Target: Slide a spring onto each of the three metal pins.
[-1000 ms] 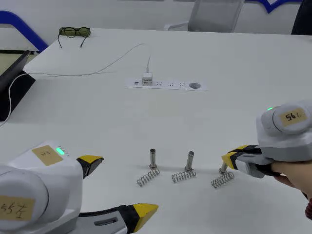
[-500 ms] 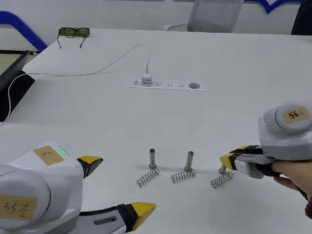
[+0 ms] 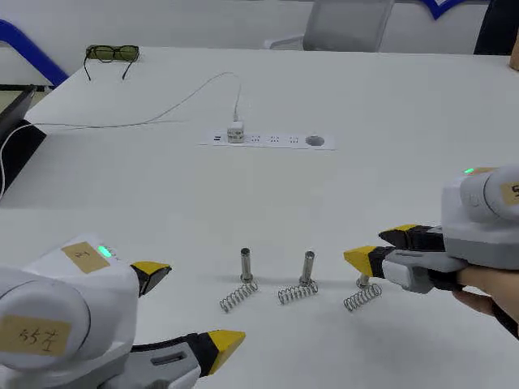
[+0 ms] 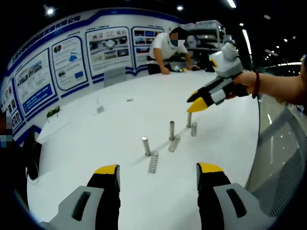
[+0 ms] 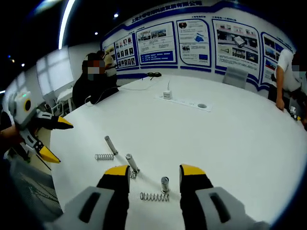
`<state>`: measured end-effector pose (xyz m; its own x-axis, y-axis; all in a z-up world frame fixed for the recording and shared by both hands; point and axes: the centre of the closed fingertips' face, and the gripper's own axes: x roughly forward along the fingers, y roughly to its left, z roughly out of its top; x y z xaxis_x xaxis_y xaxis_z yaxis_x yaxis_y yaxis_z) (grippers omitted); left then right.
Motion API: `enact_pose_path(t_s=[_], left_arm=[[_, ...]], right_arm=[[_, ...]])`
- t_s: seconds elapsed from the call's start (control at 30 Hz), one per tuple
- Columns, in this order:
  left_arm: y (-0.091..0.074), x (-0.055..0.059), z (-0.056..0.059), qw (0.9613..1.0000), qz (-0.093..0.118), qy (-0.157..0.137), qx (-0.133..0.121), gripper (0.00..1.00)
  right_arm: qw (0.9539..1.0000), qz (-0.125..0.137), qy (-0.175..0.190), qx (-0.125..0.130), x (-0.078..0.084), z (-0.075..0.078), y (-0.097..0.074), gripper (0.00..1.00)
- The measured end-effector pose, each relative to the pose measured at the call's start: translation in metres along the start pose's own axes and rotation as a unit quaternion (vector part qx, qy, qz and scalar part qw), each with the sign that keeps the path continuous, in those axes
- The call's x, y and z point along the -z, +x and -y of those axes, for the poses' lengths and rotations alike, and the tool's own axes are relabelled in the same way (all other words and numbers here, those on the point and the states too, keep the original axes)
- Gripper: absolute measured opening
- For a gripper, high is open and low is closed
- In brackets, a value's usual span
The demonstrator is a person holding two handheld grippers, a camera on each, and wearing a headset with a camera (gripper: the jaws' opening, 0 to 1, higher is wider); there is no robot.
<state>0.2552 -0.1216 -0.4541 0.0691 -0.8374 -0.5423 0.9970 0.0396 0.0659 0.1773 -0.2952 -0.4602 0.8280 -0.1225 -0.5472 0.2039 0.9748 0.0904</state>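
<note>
Lower left, your left gripper (image 3: 195, 304) is hovering, jaws apart. Centre, three springs (image 3: 298, 292) are lying on the desk (image 3: 324, 194) beside bare pins (image 3: 308, 267). Right, your right gripper (image 3: 371, 247) is hovering, jaws apart; you're likely grasping the nearest spring next.

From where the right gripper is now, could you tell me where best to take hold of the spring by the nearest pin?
Pinch the spring across its coils near one end, bringing the right gripper down from above. It lies flat beside the upright pin, so the open jaws can probably span its width, leaving the other end free.
</note>
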Motion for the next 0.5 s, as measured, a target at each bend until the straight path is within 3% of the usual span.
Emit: enact_pose_path(t_s=[0.5], left_arm=[[0.032, 0.013, -0.008, 0.9995, -0.02, 0.011, 0.022, 0.52]], right_arm=[[0.9978, 0.049, -0.001, -0.045, -0.002, -0.014, -0.014, 0.6]])
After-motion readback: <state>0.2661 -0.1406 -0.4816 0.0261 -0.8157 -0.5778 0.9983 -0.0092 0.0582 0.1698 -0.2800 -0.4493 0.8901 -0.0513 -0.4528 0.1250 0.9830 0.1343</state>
